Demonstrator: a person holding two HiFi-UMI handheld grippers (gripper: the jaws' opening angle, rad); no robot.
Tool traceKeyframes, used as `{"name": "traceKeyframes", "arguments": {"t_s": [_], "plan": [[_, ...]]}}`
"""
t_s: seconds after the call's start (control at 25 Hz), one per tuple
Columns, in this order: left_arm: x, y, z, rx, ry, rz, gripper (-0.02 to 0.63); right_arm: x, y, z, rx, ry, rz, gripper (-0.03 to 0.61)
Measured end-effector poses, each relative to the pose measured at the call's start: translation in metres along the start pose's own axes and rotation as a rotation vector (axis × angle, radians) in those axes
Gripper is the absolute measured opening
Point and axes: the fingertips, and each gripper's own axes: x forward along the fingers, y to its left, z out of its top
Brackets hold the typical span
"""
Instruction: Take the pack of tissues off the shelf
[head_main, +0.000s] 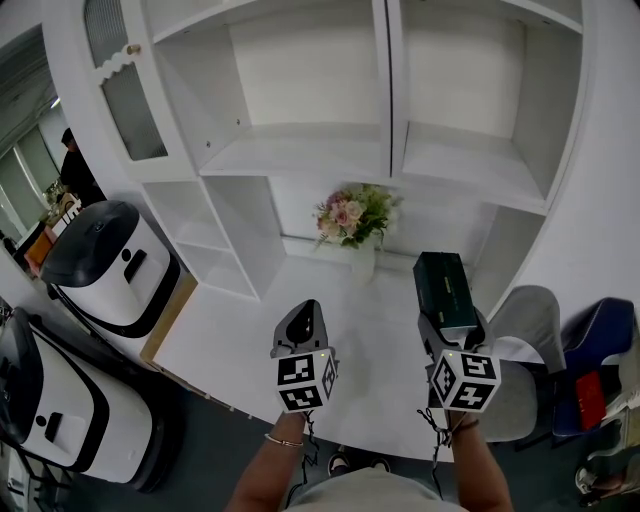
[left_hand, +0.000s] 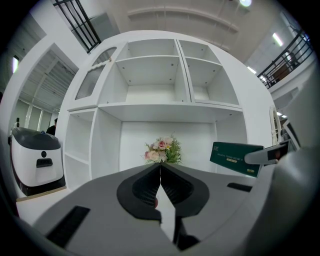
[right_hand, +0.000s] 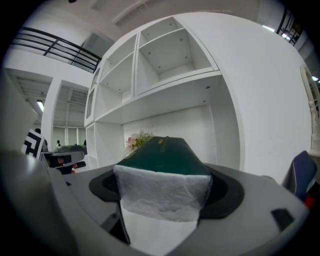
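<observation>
The pack of tissues (head_main: 445, 288) is a dark green oblong pack. It is off the white shelf unit (head_main: 300, 155) and hangs above the white desk (head_main: 240, 330), with my right gripper (head_main: 452, 328) shut on its near end. In the right gripper view the pack (right_hand: 165, 157) fills the space between the jaws, and white wrapping shows at its near end. My left gripper (head_main: 300, 322) is beside it to the left, shut with nothing in it. The left gripper view shows its jaws (left_hand: 160, 172) closed together and the pack (left_hand: 236, 158) to the right.
A vase of pink flowers (head_main: 352, 215) stands at the back of the desk under the bare shelves. Two white machines with black tops (head_main: 110, 260) stand on the floor at left. A grey chair (head_main: 530, 320) and a blue chair (head_main: 600, 340) are at right. A person (head_main: 75, 165) stands far left.
</observation>
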Motion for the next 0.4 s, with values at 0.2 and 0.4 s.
{"name": "traceKeyframes", "arguments": {"t_s": [0.2,0.4], "plan": [[0.0005,-0.0007,-0.0003,-0.002,0.001,0.002,0.018,-0.0011,-0.0041,0.0005,0.002,-0.002,-0.007,0.433],[0.0012,0.0009,-0.0009,-0.002,0.005,0.004,0.018,-0.0003,-0.0061,0.0008,0.007,-0.004,-0.015,0.433]]}}
